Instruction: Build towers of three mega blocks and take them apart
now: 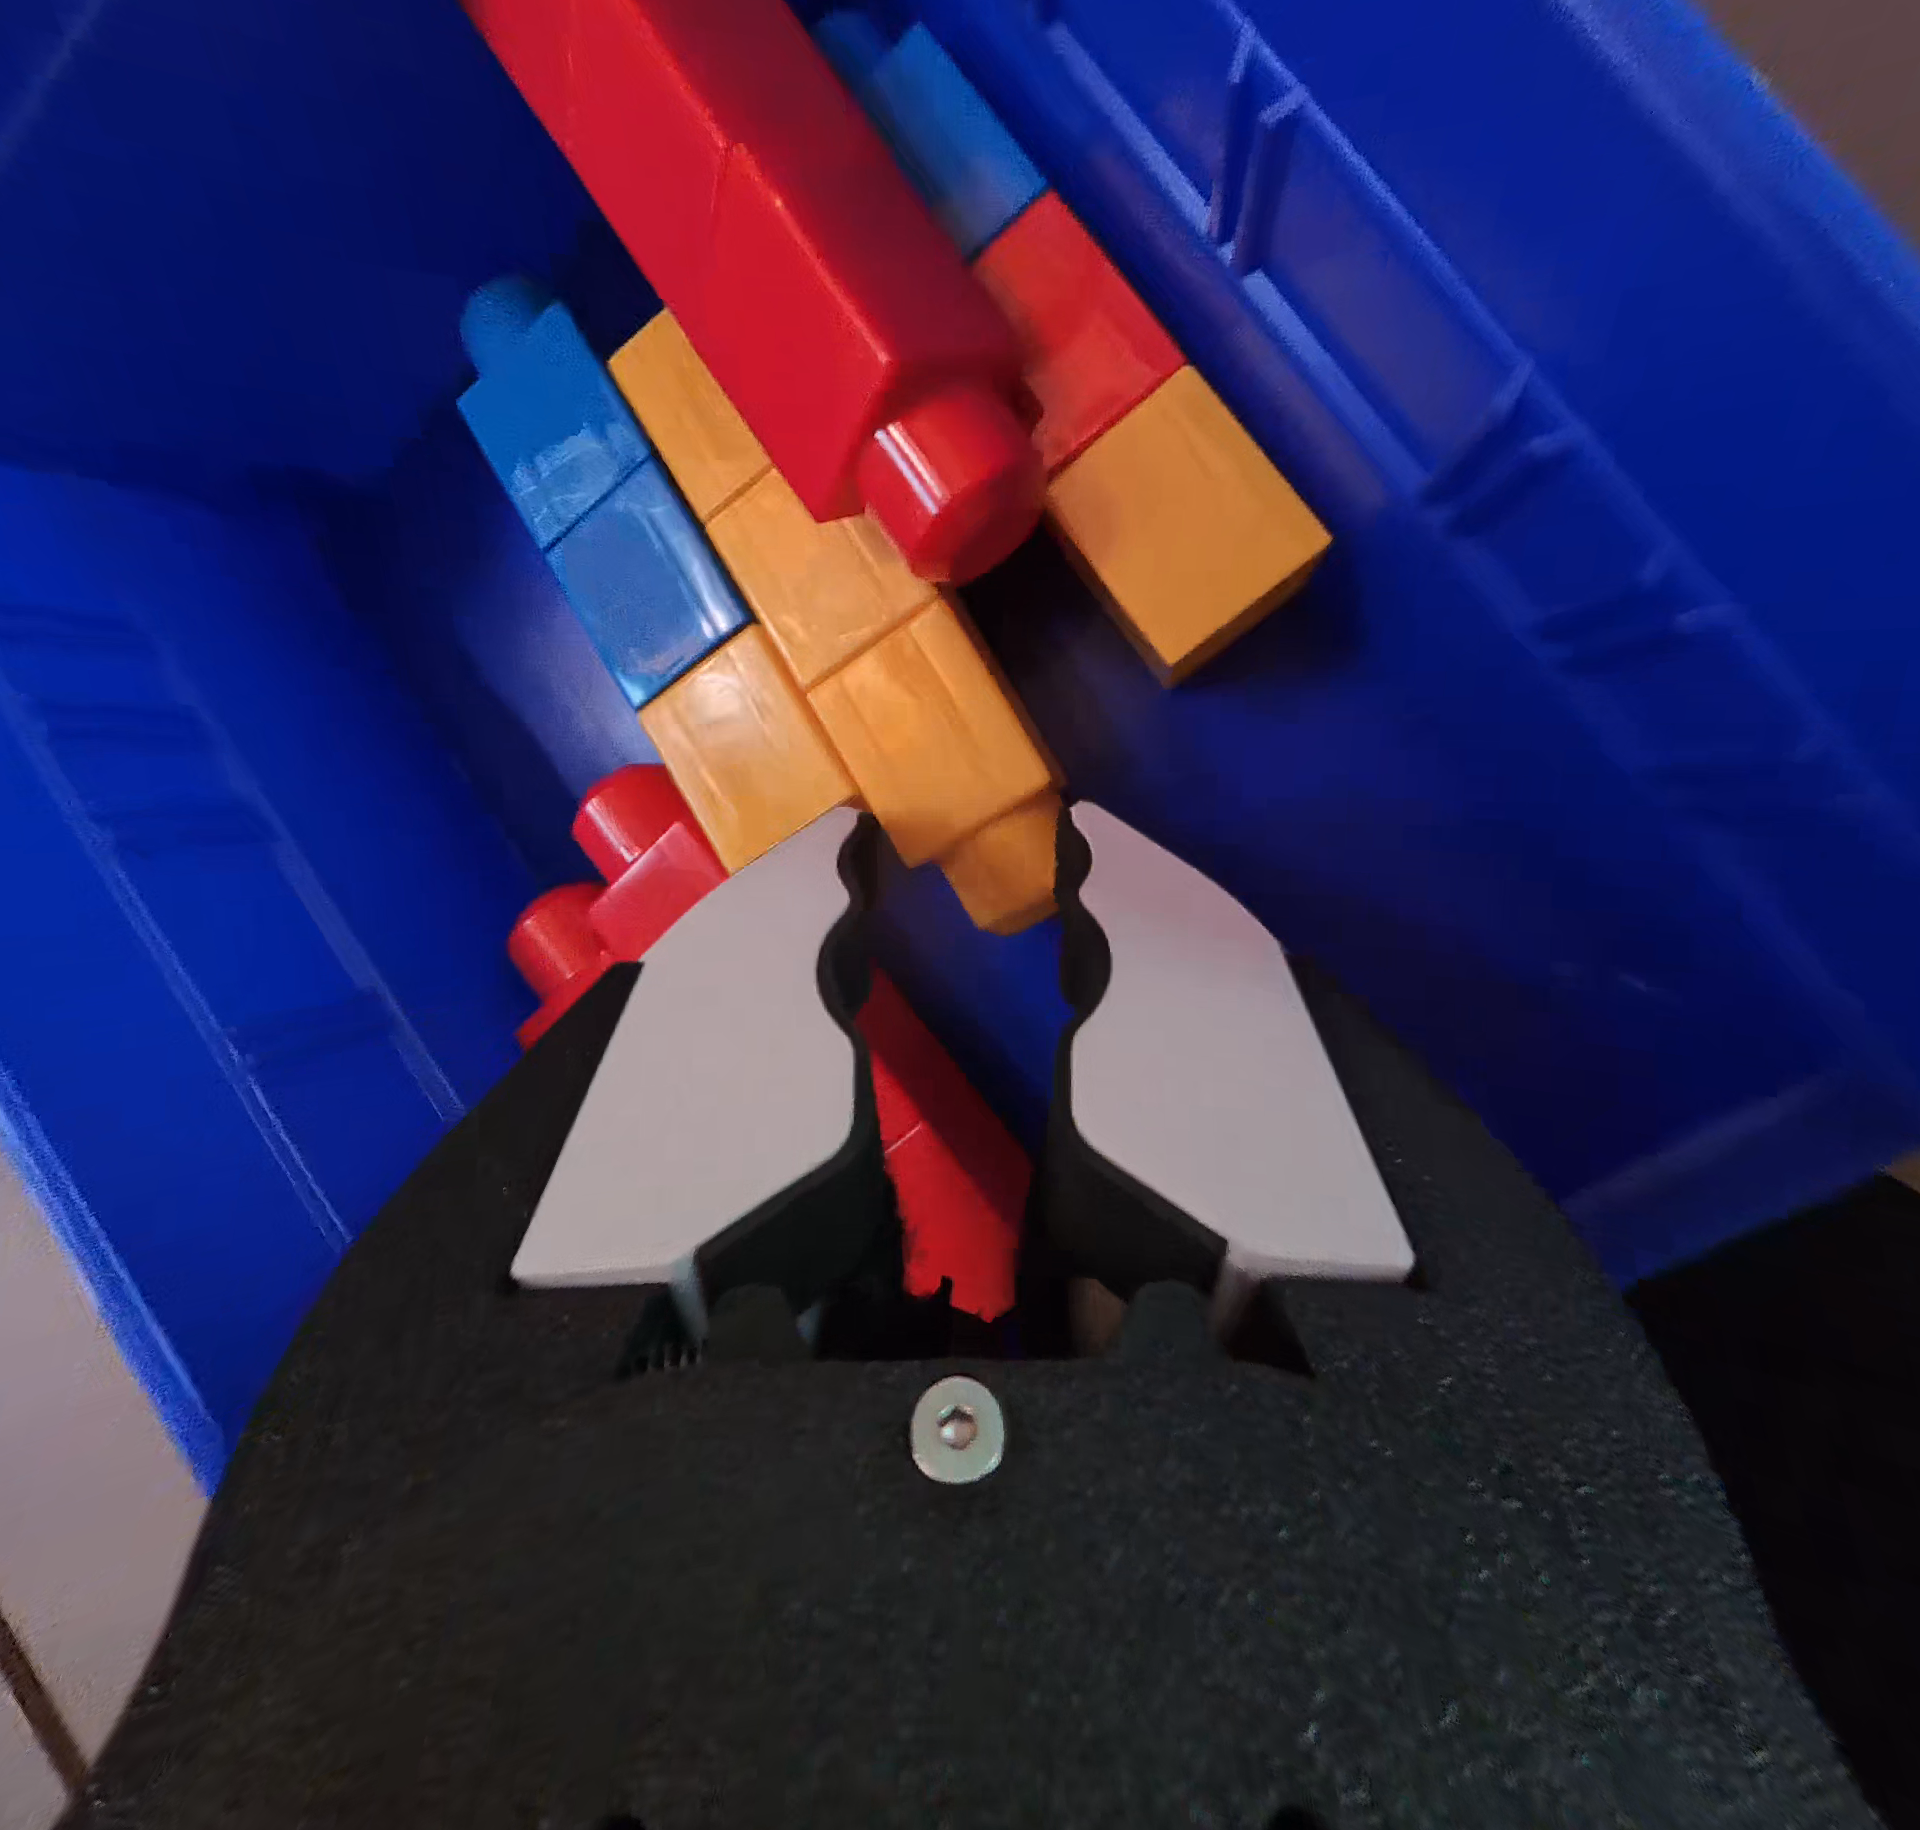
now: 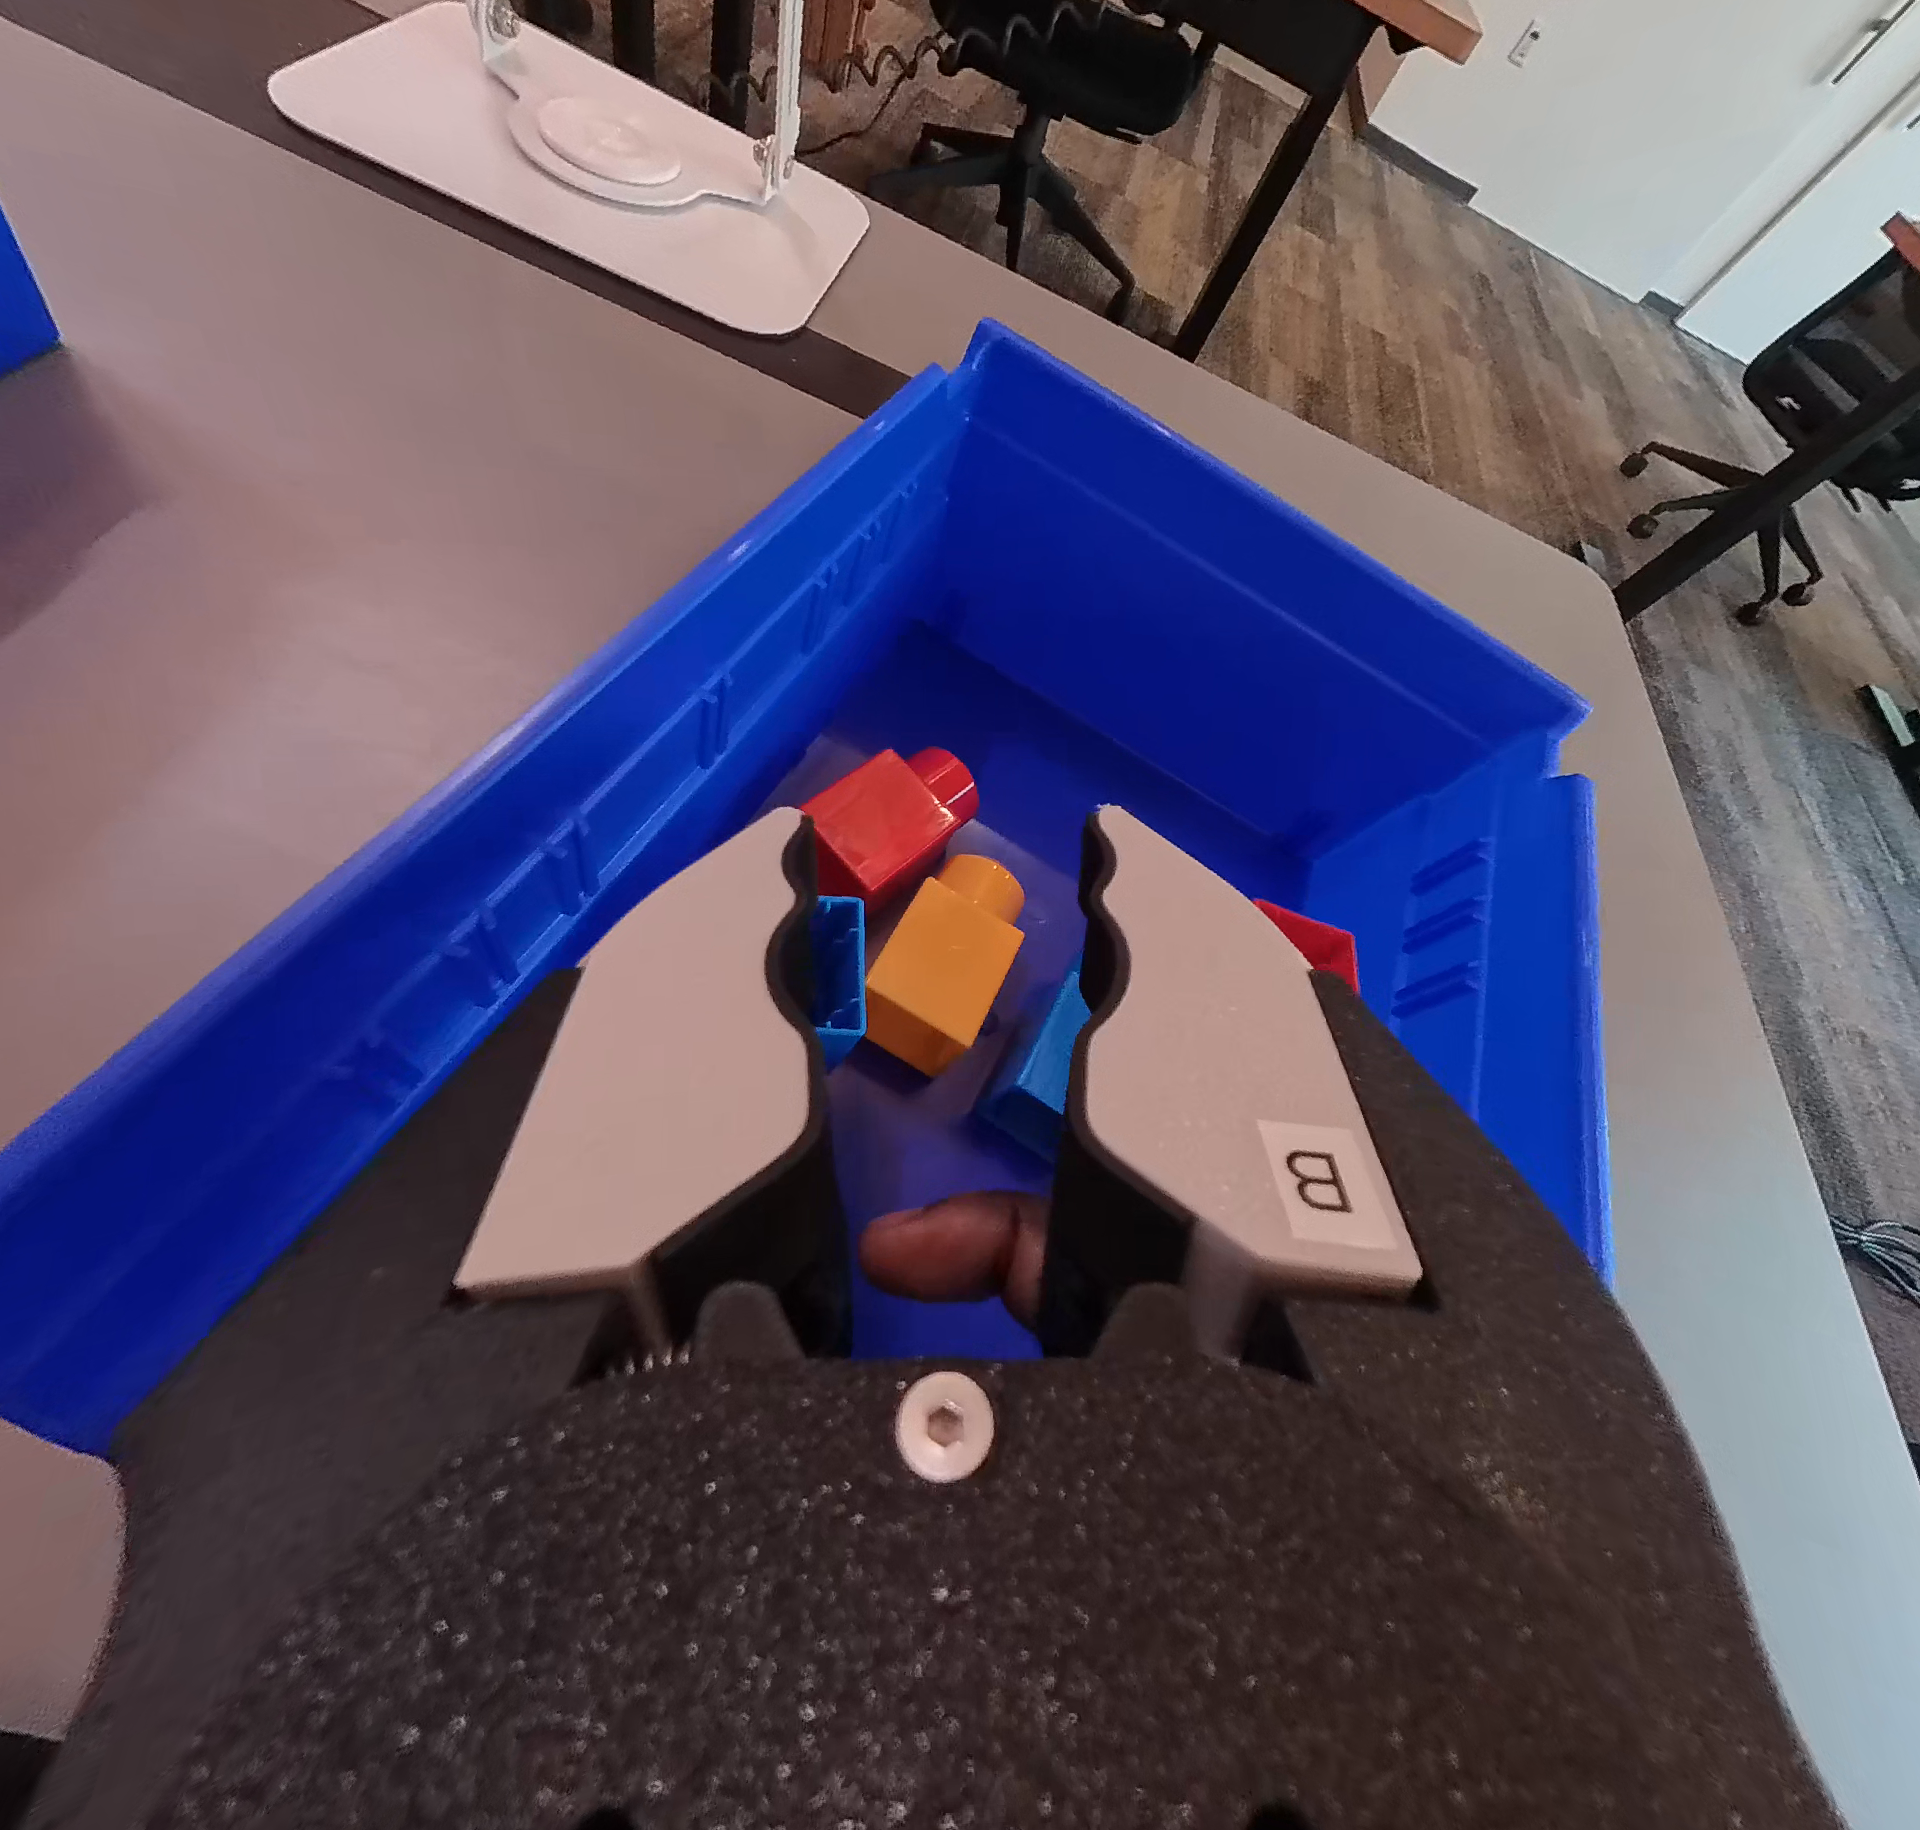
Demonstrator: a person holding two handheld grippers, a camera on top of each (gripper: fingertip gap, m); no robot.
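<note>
In the left wrist view my left gripper is open inside a blue bin that holds several built towers lying on their sides. The stud of an all-orange tower lies between the fingertips, against the right one. A red tower lies on top, with a blue-red-orange tower and a blue-blue-orange tower beside it. In the right wrist view my right gripper is open and empty above another blue bin holding loose blocks: red, orange and blue.
More red blocks lie under my left gripper. A second blue block and a red one sit by the right finger. A white stand base is on the grey table behind the bin; office chairs stand beyond the table edge. Spacing between my two grippers at the tips: around 40 centimetres.
</note>
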